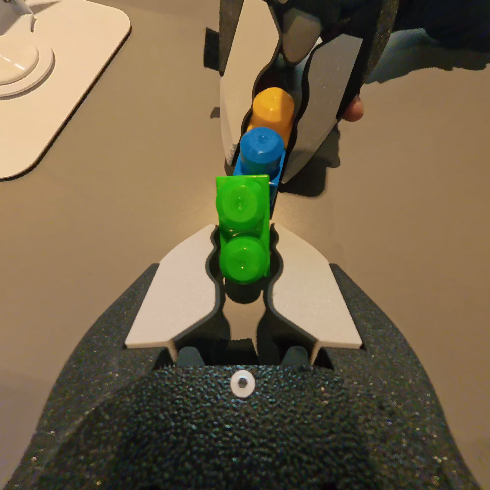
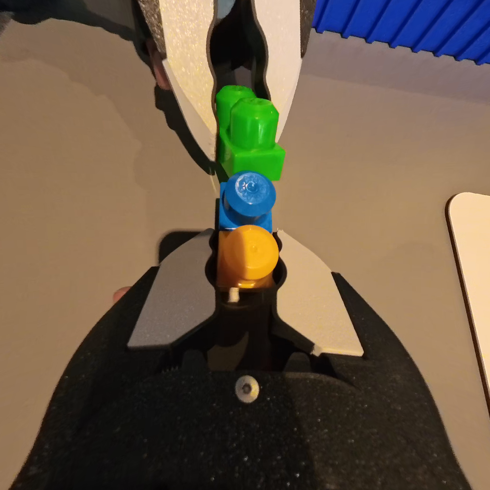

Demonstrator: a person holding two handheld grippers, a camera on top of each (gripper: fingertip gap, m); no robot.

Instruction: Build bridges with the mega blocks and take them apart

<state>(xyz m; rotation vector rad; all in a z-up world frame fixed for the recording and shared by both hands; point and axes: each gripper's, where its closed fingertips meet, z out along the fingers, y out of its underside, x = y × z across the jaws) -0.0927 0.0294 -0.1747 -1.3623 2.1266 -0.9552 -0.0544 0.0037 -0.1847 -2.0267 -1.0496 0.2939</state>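
Observation:
My left gripper is shut on a green two-stud block, held above the tan table. My right gripper faces it from the far side, shut on an orange block with a blue block at its front. In the right wrist view, my right gripper clamps the orange block. The blue block sits just beyond it and touches the green block, which my left gripper holds. The three blocks form one row. I cannot tell whether green and blue are locked together.
A white rounded base plate lies on the table at the far left of the left wrist view and shows at the right edge of the right wrist view. A blue ribbed panel stands at the back right. A dark strip lies behind the right gripper. There is about 6 centimetres between the tips of the two grippers.

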